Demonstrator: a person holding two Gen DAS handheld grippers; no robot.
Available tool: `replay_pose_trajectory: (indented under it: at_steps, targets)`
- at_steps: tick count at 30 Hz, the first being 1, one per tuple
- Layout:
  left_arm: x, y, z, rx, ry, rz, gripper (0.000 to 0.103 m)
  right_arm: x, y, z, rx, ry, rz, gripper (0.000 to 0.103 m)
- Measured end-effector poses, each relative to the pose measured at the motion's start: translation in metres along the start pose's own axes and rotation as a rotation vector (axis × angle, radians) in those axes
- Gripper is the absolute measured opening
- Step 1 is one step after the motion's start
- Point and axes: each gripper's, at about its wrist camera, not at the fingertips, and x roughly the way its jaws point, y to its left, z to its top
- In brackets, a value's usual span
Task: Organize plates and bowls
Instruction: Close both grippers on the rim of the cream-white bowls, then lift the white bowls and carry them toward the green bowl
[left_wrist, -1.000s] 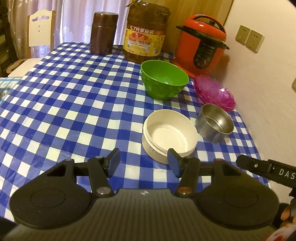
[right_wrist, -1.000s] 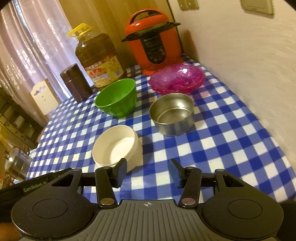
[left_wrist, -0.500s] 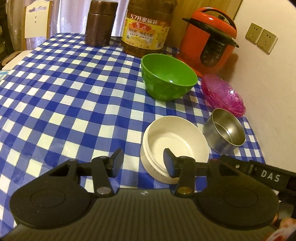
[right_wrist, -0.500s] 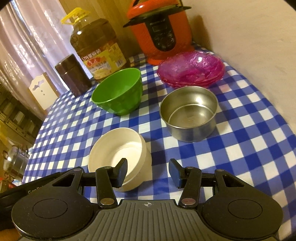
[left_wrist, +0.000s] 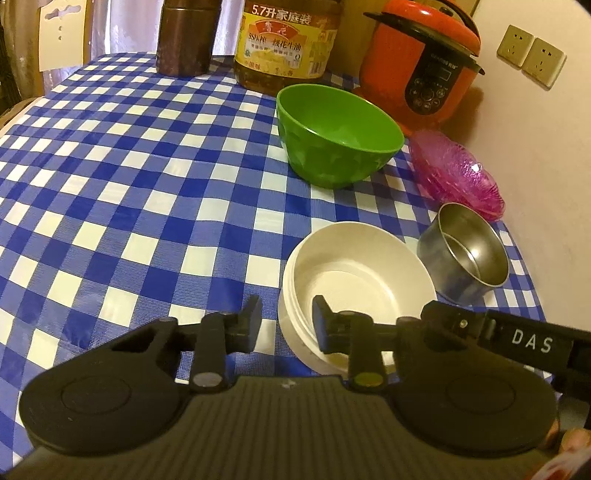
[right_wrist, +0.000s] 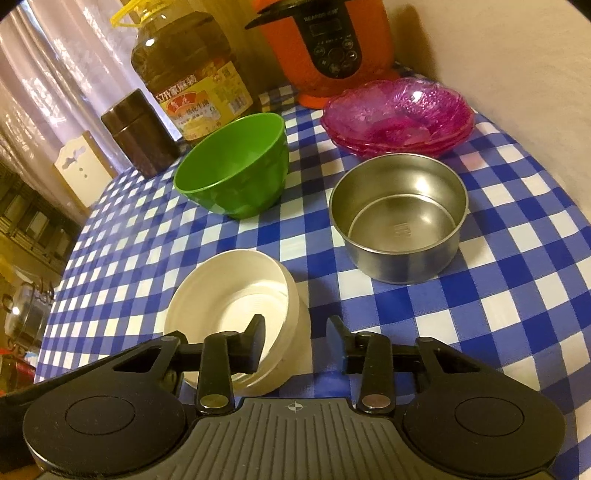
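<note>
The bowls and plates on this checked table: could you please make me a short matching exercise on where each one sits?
Things:
1. green bowl
2. steel bowl
3. white bowl
4. pink plates

Places:
A. stacked in front of the red cooker
B. nearest both grippers
C. beside the oil bottle
D. between the pink stack and the table's near edge

Pairs: 1-C, 2-D, 3-B, 4-A

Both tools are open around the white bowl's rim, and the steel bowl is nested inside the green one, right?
Not quite. The steel bowl stands by itself on the checked cloth, apart from the green bowl, as the right wrist view shows. The left tool and right tool are indeed open around the white bowl's rim.
</note>
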Motion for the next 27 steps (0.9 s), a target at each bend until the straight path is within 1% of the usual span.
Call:
replay_pose_trajectory:
  at_steps: [2, 6, 12, 21, 27]
  targets:
    - [0.002, 0.0, 0.0, 0.0, 0.001, -0.005, 0.023, 0.002, 0.001, 0.001, -0.003, 0.004, 0.001, 0.032]
    - [0.003, -0.003, 0.001, 0.007, 0.001, -0.018, 0.014, 0.006, 0.002, 0.001, -0.005, 0.008, 0.0, 0.024]
    - [0.003, -0.005, 0.001, 0.014, 0.001, -0.018, 0.013, 0.007, 0.003, 0.0, -0.01, 0.009, 0.013, 0.016]
    - [0.002, -0.003, 0.002, 0.014, 0.01, -0.021, 0.013, 0.006, 0.005, -0.002, -0.014, 0.015, 0.013, 0.014]
    - [-0.012, -0.001, -0.002, 0.003, -0.001, -0.032, 0.012, -0.003, 0.004, -0.004, -0.004, 0.009, 0.025, 0.013]
